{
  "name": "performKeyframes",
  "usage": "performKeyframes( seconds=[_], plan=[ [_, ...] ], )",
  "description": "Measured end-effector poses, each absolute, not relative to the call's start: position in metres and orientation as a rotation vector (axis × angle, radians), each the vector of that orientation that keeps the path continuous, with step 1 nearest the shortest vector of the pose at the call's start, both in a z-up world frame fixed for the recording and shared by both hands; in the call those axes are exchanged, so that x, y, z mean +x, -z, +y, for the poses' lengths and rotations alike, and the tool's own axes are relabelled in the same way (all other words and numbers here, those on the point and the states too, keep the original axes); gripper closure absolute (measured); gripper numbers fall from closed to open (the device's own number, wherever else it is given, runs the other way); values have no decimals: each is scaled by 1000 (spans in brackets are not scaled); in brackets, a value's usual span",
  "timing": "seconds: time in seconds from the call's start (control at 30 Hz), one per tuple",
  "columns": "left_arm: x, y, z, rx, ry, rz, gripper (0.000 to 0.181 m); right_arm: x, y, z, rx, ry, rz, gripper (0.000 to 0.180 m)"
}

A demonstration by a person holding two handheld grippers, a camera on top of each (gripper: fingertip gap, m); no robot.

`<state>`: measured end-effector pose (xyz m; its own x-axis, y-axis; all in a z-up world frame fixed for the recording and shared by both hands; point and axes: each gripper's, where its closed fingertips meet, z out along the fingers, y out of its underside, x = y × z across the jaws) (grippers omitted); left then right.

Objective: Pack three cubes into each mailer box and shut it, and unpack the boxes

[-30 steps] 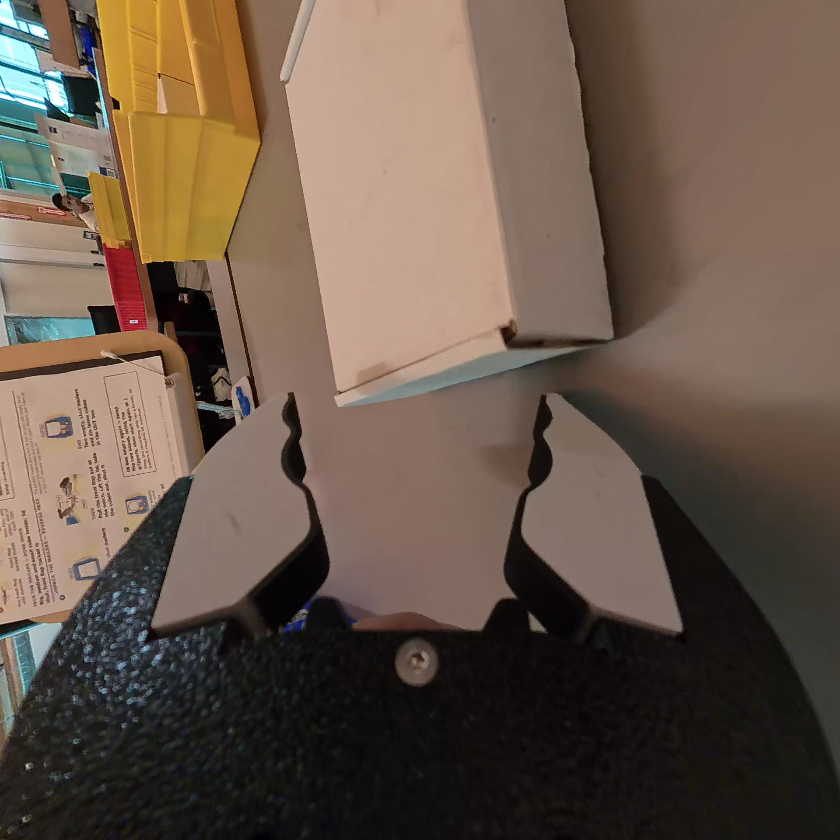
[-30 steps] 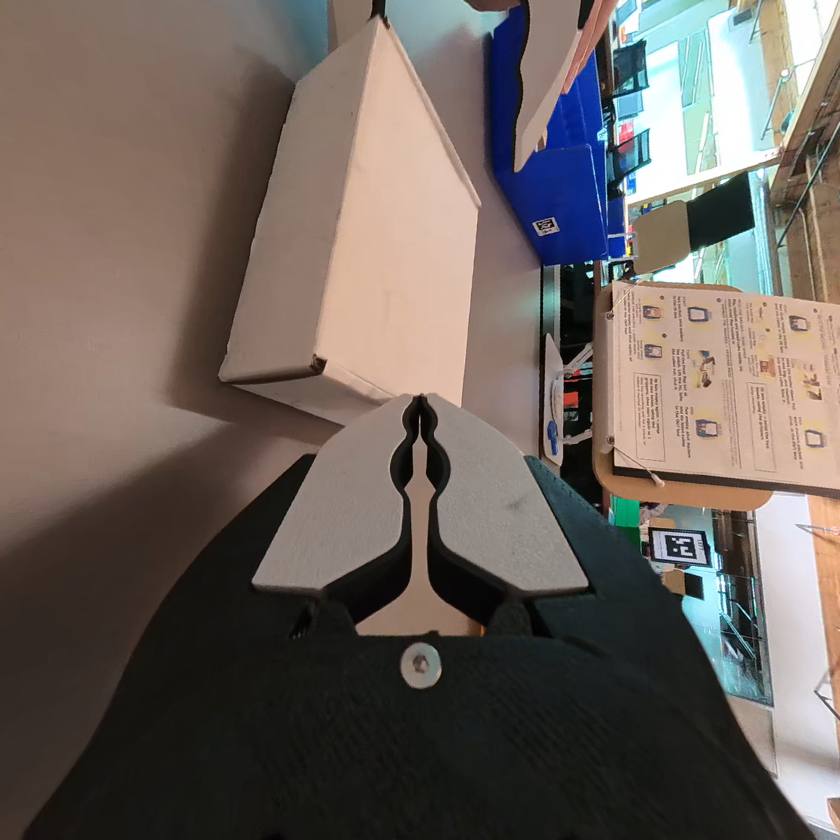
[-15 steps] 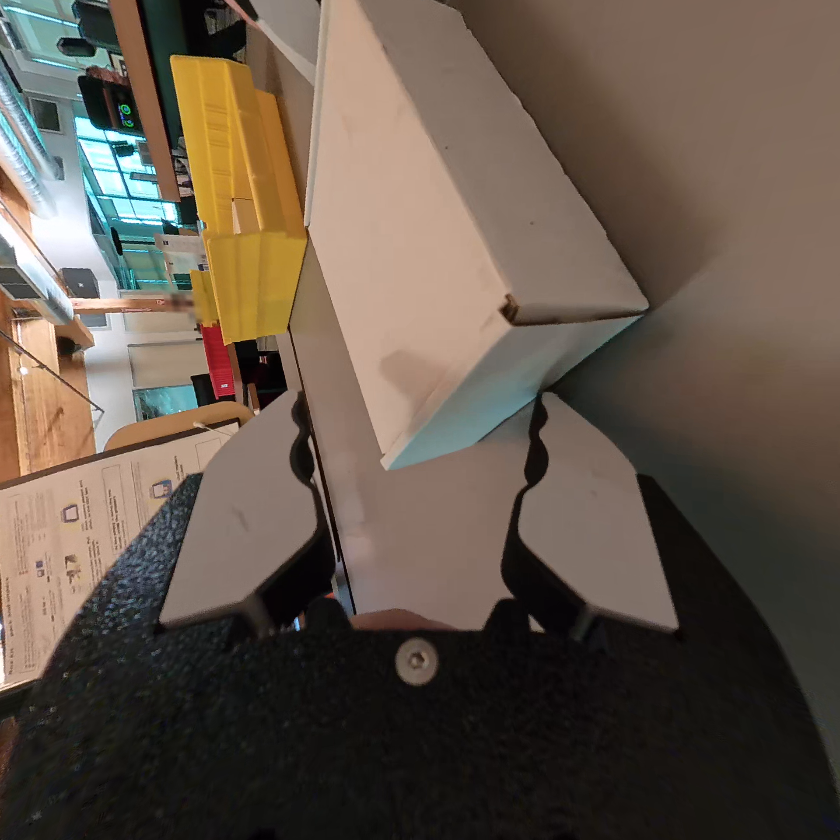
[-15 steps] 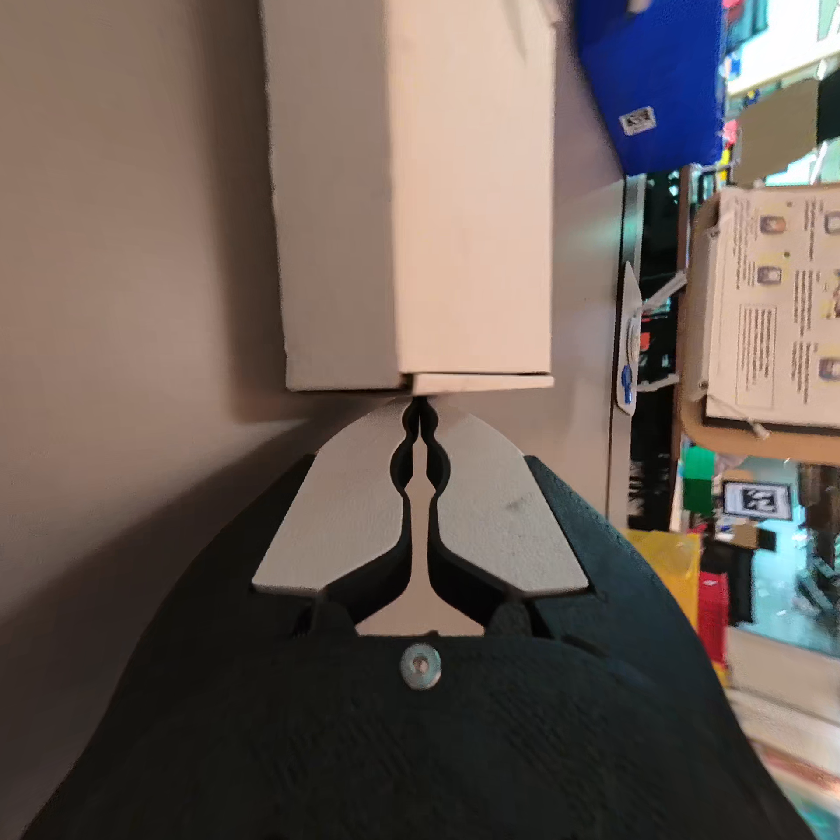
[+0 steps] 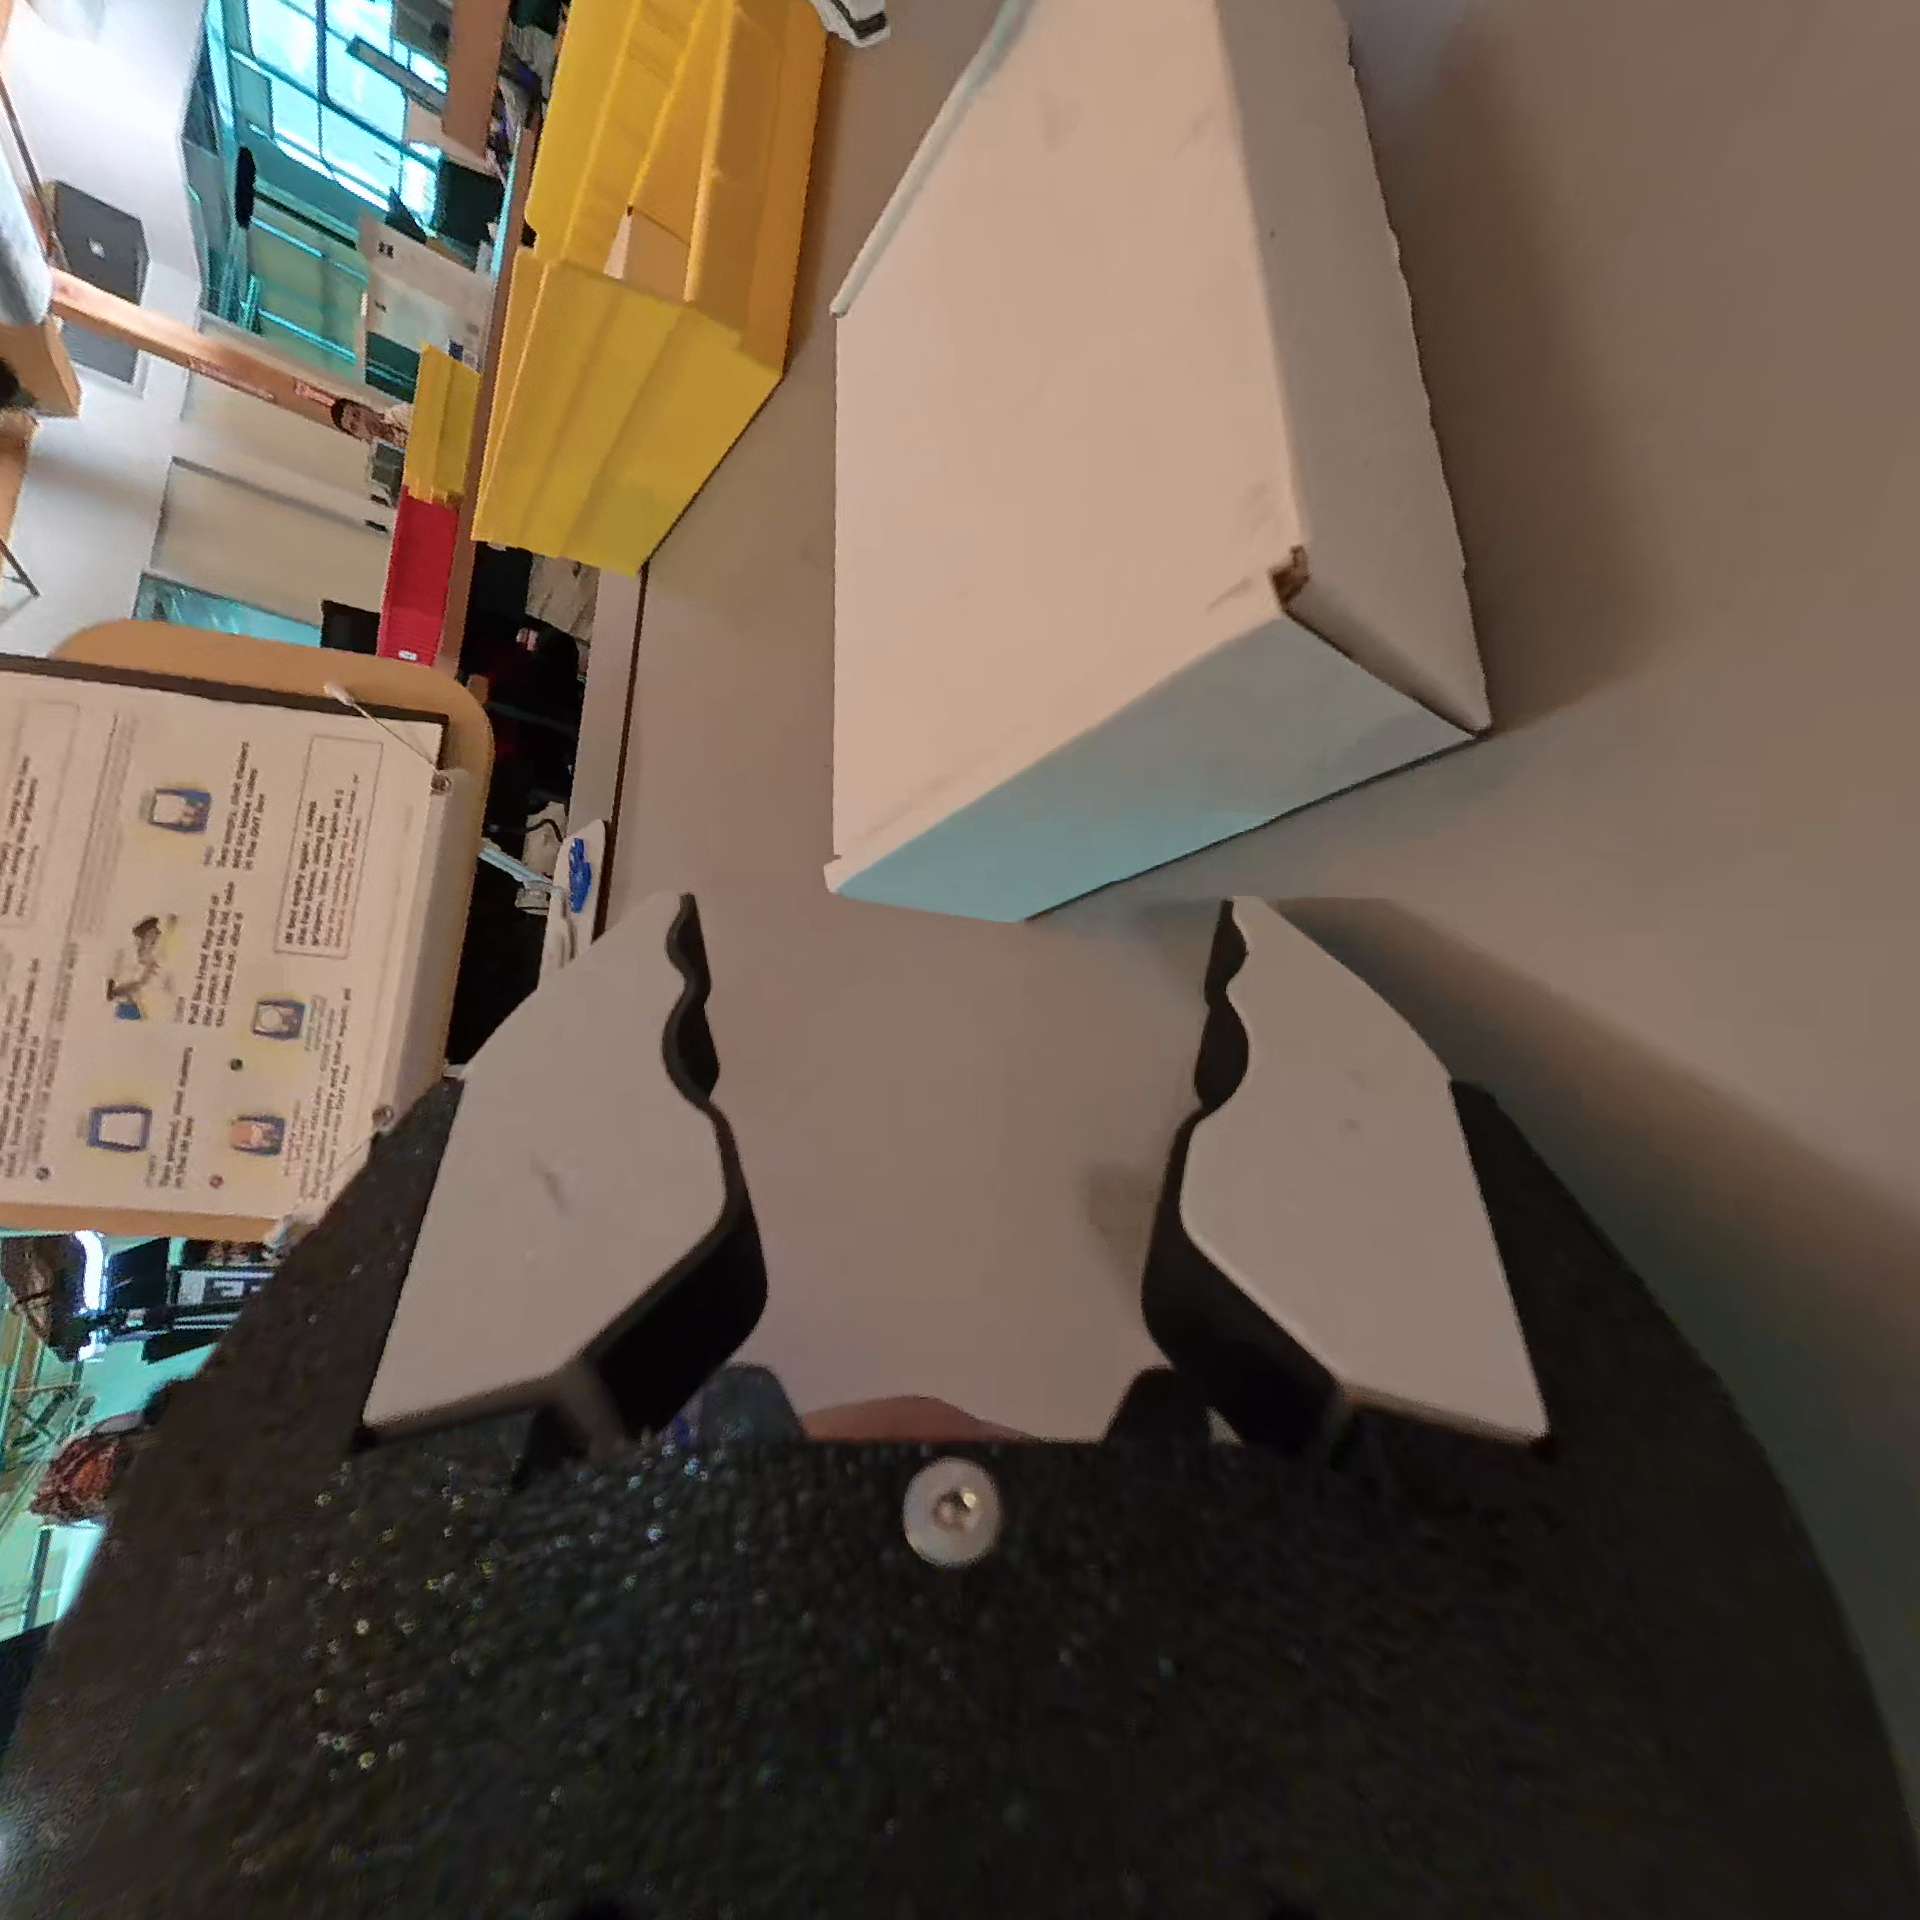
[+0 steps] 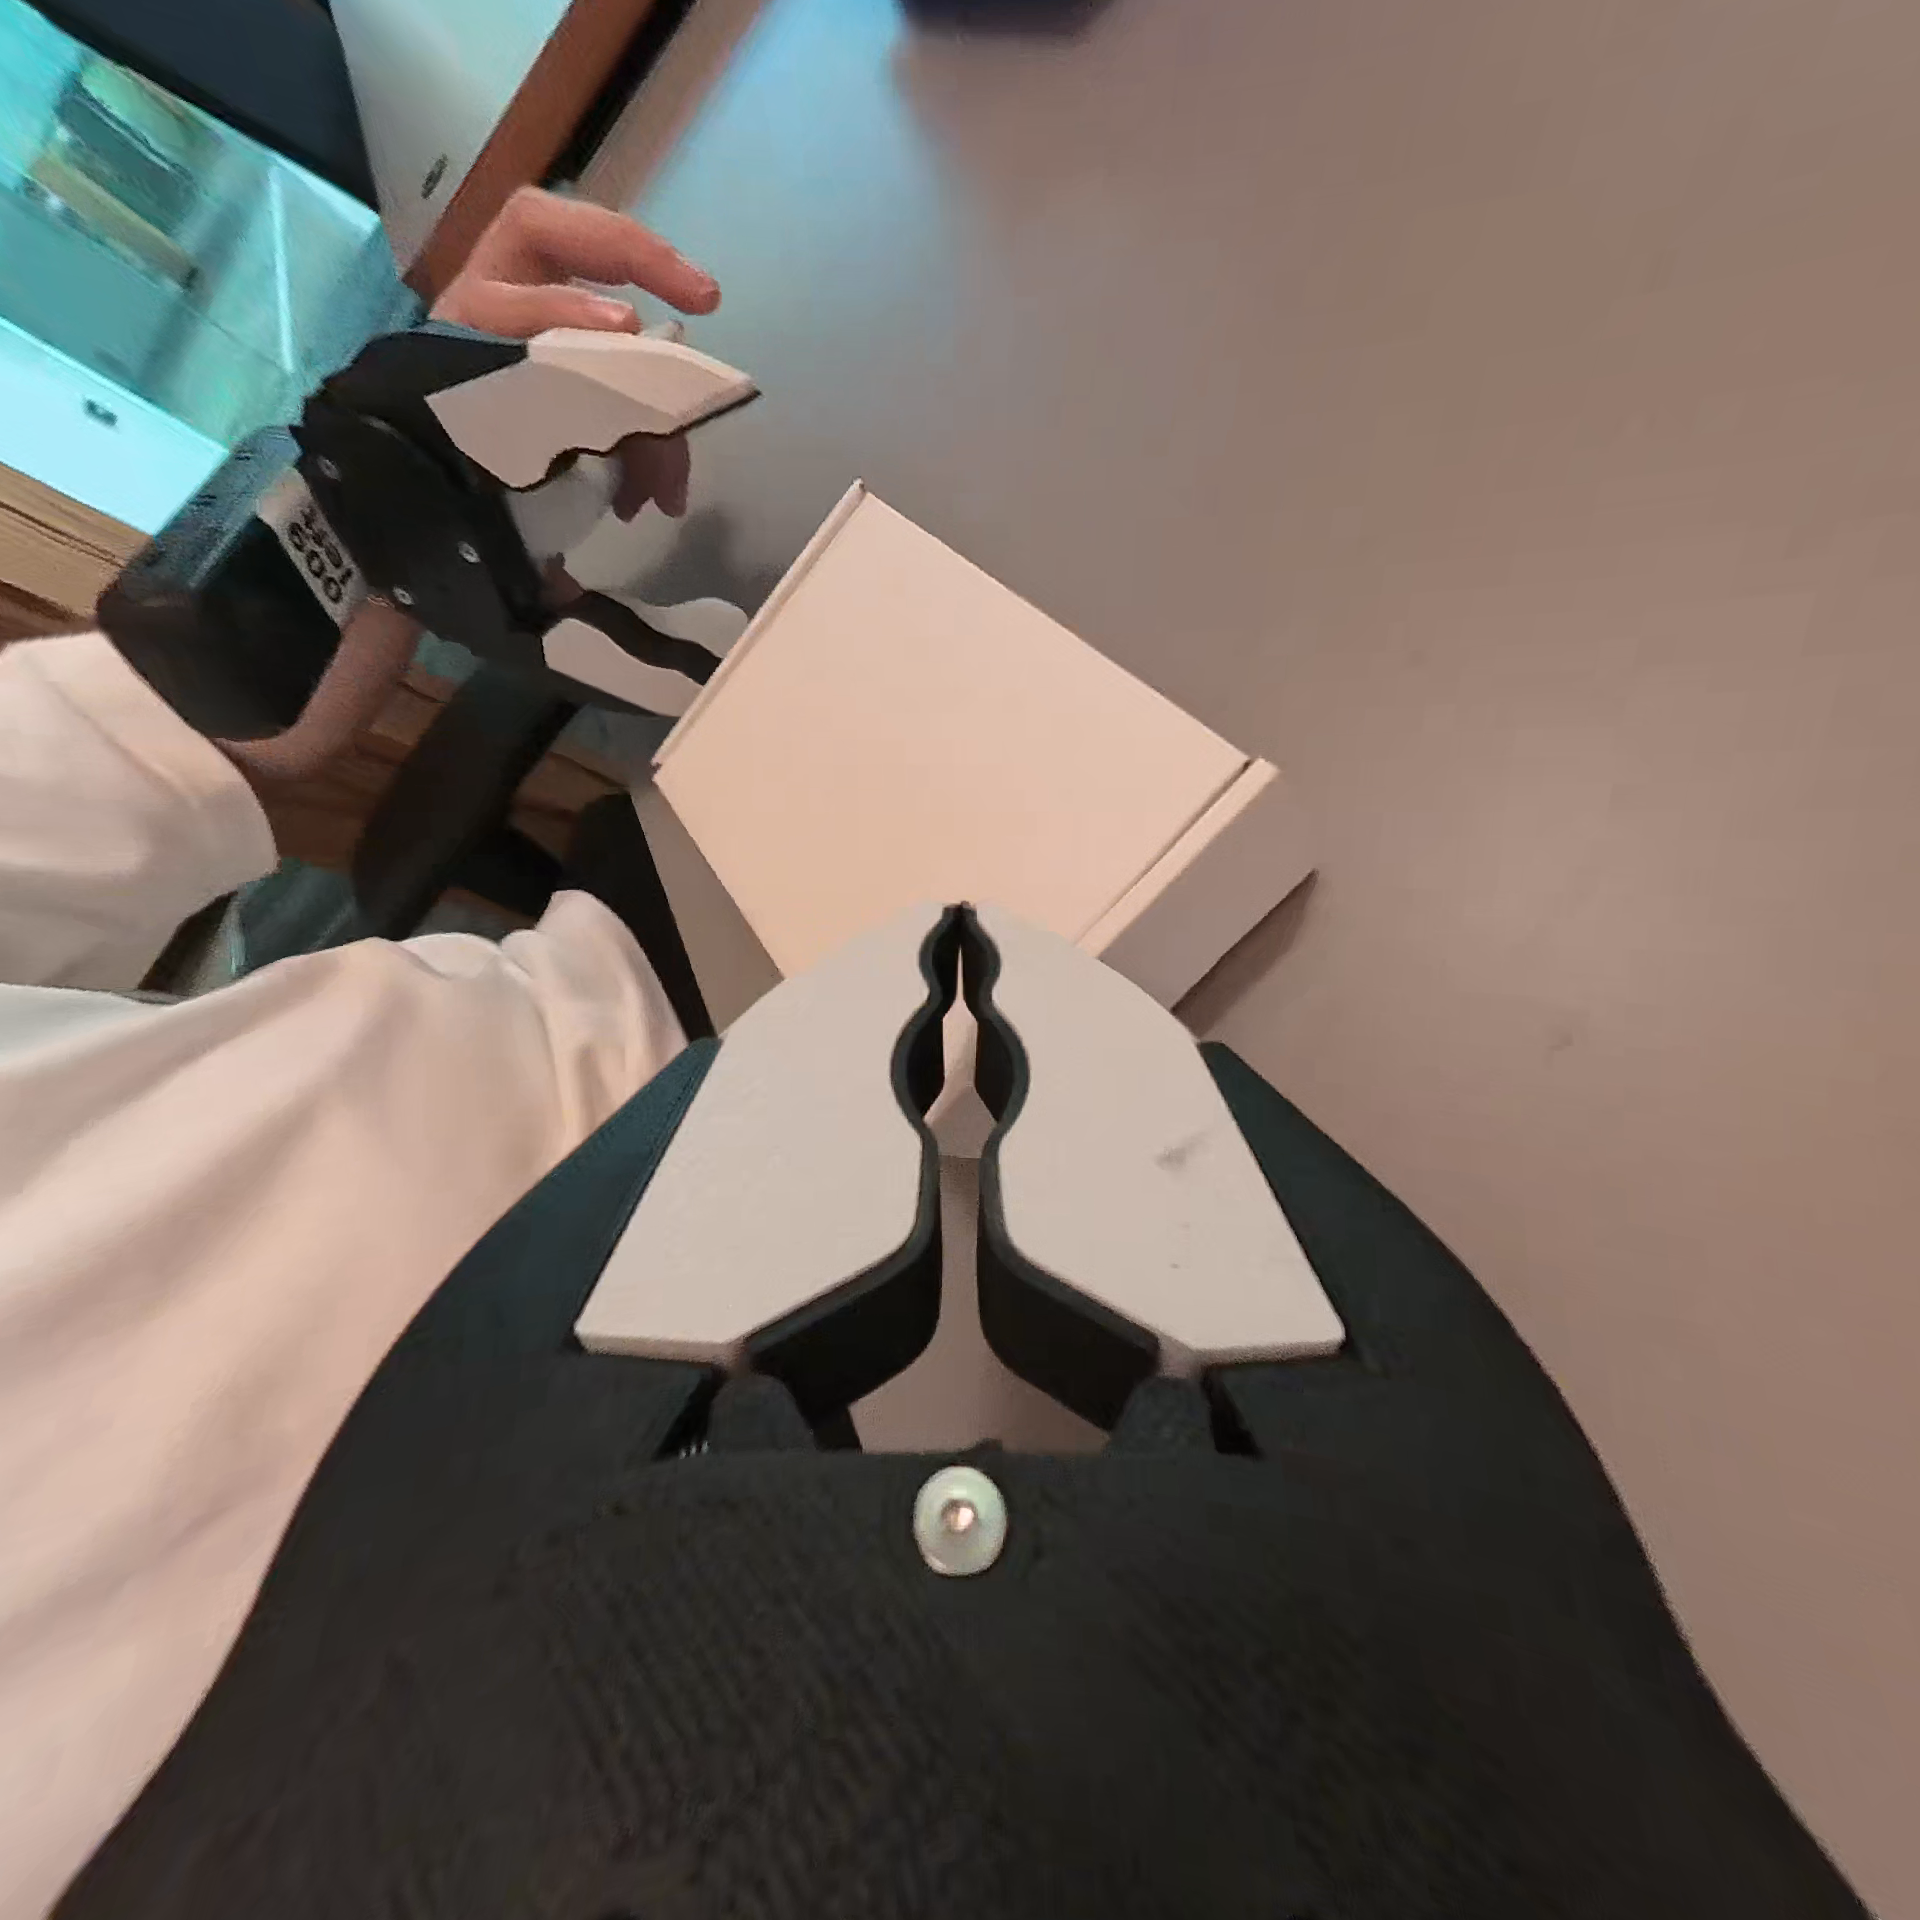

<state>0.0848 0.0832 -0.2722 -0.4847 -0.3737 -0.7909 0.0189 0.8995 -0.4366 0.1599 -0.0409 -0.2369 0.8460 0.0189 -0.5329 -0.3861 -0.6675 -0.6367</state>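
Note:
A closed white mailer box (image 5: pixel 1122 468) lies on the grey table, just beyond my left gripper (image 5: pixel 956 914), which is open and empty with its fingertips a short way from the box's near end. In the right wrist view the same box (image 6: pixel 935 727) lies just past my right gripper (image 6: pixel 961 912), which is shut and empty, its tips over the box's near edge. The left gripper (image 6: pixel 675 540) also shows there, open, at the box's far left end, held by a hand. No cubes are in view.
Yellow bins (image 5: pixel 644 291) stand at the table's far left edge. A board with an instruction sheet (image 5: pixel 208 935) stands beyond the table edge. A person's white sleeve (image 6: pixel 260 1195) fills the left of the right wrist view. Bare table (image 6: pixel 1507 520) lies right of the box. Left tips to right tips: about 15 cm.
The right gripper has swung round, now viewing the box from another side with the left gripper in view. The left gripper has drawn back a little from the box. Both jaws are unchanged.

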Motion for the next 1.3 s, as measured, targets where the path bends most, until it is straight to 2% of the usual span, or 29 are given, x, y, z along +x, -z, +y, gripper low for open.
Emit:
performKeyframes(
  seconds=[0.17,0.83,0.93,1.0,1.1,1.13,1.2,1.3],
  plan=[
    [78,277,78,-250,505,2029,90,153,256,-41,-2298,-732,216,180],
    [112,248,33,173,384,1951,75,165,254,-54,-2120,-971,260,180],
    [117,250,23,288,335,1949,80,165,254,-55,-2107,-976,258,180],
    [119,254,20,341,288,1937,99,165,254,-56,-2088,-987,263,180],
    [119,258,23,312,283,1944,101,169,254,-58,-2094,-918,243,180],
    [118,258,25,256,313,1969,102,172,250,-60,-2091,-856,211,176],
    [113,252,27,100,483,2029,102,181,227,-60,-1993,-685,126,136],
    [109,230,37,-267,837,2050,103,190,175,-65,-1766,-406,1,119]
  ],
)
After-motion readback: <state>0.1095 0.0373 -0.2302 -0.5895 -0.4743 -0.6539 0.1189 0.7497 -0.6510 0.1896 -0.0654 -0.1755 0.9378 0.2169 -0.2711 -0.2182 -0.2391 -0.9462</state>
